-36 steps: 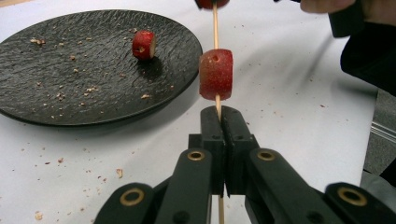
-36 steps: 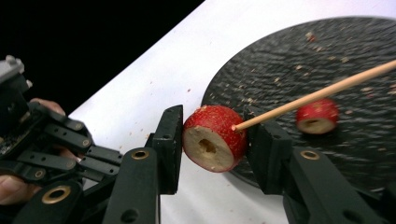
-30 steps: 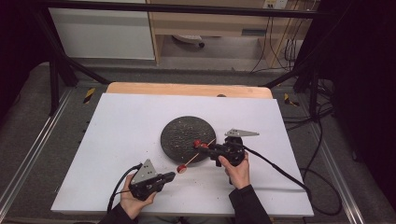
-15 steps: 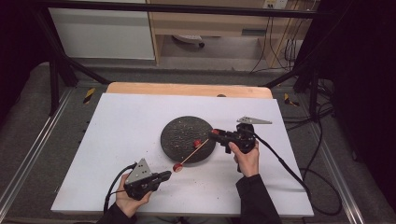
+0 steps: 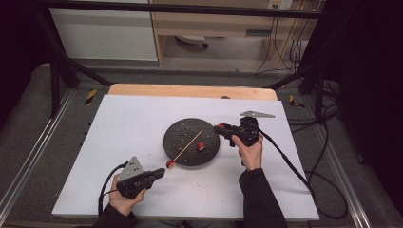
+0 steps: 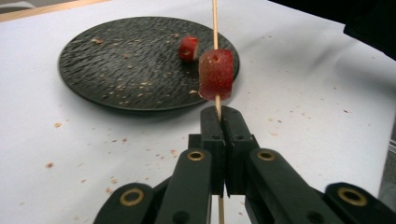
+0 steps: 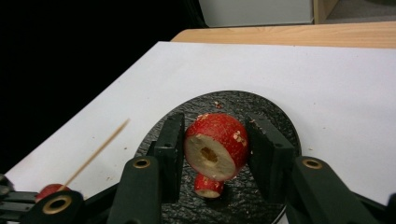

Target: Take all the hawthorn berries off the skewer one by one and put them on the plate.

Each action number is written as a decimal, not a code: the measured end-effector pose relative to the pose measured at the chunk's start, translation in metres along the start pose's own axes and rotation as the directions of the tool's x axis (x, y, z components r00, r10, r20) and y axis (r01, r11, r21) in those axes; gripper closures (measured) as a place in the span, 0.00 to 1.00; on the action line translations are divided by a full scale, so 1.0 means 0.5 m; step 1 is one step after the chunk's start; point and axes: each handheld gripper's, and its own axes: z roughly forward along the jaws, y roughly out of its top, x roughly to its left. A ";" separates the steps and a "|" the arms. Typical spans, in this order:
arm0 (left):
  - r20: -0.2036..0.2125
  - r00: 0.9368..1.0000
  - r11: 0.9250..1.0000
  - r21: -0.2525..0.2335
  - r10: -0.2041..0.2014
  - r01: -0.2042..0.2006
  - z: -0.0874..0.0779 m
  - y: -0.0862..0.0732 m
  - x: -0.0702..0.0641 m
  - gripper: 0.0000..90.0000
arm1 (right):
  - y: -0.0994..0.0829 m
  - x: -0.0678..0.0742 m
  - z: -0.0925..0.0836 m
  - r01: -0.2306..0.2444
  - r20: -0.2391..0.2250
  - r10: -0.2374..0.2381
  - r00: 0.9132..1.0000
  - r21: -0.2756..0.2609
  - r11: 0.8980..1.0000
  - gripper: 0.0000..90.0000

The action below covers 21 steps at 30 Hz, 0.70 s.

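White covering over the worktop (image 5: 142, 123), with a strip of bare wood showing along the far edge and dark floor, cables and black frame legs all around. Pretty much in the middle sits a round black plate (image 5: 183, 135) with a ribbed texture and a scatter of pale crumbs on it. One small red piece (image 5: 201, 146) with a pale cut face lies on the plate, toward its right side.

Left gripper (image 5: 159, 173) is at the near left, jaws pressed together on the butt end of a thin wooden skewer (image 5: 190, 142). A red chunk (image 6: 215, 74) is threaded on the skewer just past the jaw tips, looks like a cylinder with a speckled skin and a little hole in the top. From there the skewer runs up and right, over the plate's near edge, with its tip above the plate.

Right gripper (image 5: 221, 128) hangs at the plate's right edge, clamped on a round red slice (image 7: 215, 145). Its cut face is pale with a hole in the centre, red skin a bit nicked.

Lots of free white surface left of the plate and along the front. Crumbs are sprinkled around the plate. A grey three-cornered plate (image 5: 256, 114) rides above the right gripper, well inside the right edge.
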 end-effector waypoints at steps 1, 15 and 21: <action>-0.006 1.000 1.000 -0.001 -0.005 0.005 -0.001 0.000 0.004 0.98 | 0.000 0.000 0.007 0.001 0.005 -0.001 1.000 0.005 1.000 0.67; -0.026 0.999 1.000 0.002 -0.026 0.027 -0.004 -0.003 0.023 0.98 | -0.027 -0.010 0.137 0.019 0.059 -0.025 0.998 0.105 0.994 0.67; -0.026 0.999 1.000 0.003 -0.028 0.028 -0.001 -0.003 0.023 0.98 | -0.051 -0.017 0.179 0.019 0.084 -0.033 0.996 0.160 0.987 0.67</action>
